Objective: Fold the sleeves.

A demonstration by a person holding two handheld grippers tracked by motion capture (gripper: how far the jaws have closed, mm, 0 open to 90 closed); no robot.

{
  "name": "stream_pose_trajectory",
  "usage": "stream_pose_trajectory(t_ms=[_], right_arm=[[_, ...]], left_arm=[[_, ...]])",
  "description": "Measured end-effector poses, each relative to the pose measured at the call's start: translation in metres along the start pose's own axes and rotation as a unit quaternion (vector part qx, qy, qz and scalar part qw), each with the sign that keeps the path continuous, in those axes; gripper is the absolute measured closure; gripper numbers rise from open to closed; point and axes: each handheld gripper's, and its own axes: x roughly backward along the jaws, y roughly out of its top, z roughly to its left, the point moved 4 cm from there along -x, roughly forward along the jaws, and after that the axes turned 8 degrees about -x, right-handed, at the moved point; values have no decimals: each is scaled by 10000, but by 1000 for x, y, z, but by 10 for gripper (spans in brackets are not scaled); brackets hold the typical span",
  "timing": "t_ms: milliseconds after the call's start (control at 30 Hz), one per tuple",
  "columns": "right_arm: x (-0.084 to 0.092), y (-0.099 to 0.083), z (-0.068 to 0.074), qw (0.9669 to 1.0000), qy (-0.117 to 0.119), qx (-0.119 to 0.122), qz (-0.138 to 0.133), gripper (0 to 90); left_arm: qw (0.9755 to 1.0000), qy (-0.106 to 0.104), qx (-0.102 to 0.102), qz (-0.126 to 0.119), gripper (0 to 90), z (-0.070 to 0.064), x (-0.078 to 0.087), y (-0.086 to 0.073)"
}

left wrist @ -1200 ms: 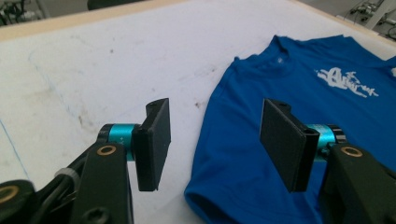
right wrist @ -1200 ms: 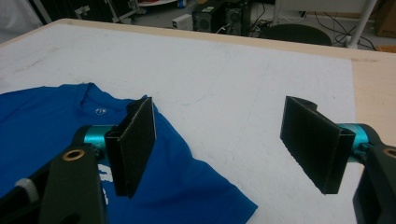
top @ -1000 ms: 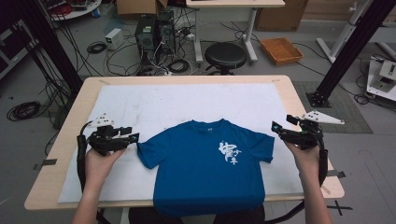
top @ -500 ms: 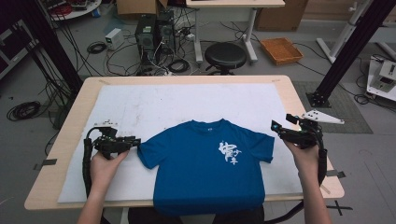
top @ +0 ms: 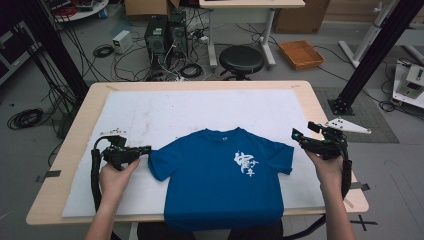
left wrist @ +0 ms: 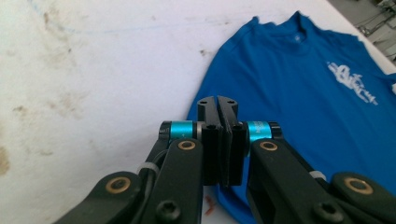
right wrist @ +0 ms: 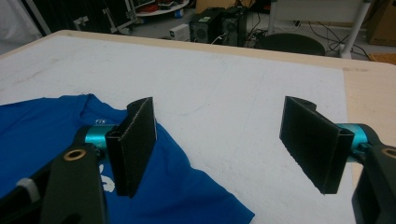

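A blue shirt [top: 222,177] lies flat at the near middle of the table [top: 320,107], its hem over the near edge. The left gripper [top: 145,150] has just been closing; its jaws now meet at the left sleeve's edge, though whether cloth is pinched is unclear. The right gripper [top: 296,134] stands wide apart just beside the right sleeve.

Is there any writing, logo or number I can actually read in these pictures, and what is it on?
White brush-style print on the chest of the blue T-shirt: characters of some kind, too blurred to read.
Small mark inside the T-shirt's collar, seen in the left gripper view: too small to read.
Small print on the teal sleeve beside the left tool: too blurred to read.
Nothing else carries legible words, brands or numbers.
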Motion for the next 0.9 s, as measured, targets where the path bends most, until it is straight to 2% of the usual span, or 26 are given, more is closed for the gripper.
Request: stream_pose_trajectory(t_ms=[133, 167, 200, 367, 467, 567, 700, 800, 900], right_arm=[[2, 1, -1, 10000, -2, -24, -32, 268], [3, 2, -2, 10000, -5, -25, -56, 268], [3, 2, -2, 10000, -5, -25, -56, 268], [7, 3, -5, 9999, -25, -50, -97, 268], [8, 3, -5, 9999, -27, -68, -103, 268], [8, 4, -5, 9999, -31, -63, -111, 268], [8, 3, -6, 9999, -37, -71, -106, 268], [8, 2, -7, 9999, -68, -74, -100, 269], [8, 2, -9, 9999, -91, -98, -98, 268]], left_arm=[[9998, -116, -91, -118, 882, -15, 0, 11], [9996, -162, -126, -174, 881, -25, -2, 17], [9996, -162, -126, -174, 882, -25, -2, 17], [9987, -335, -334, -214, 882, -55, -12, 32], [9978, -451, -406, -248, 882, -73, -23, 40], [9975, -567, -388, -181, 882, -88, -38, 44], [9969, -722, -293, -101, 881, -100, -58, 45], [9964, -794, -295, -76, 881, -108, -71, 44], [9965, -777, -292, -44, 882, -114, -85, 43]])
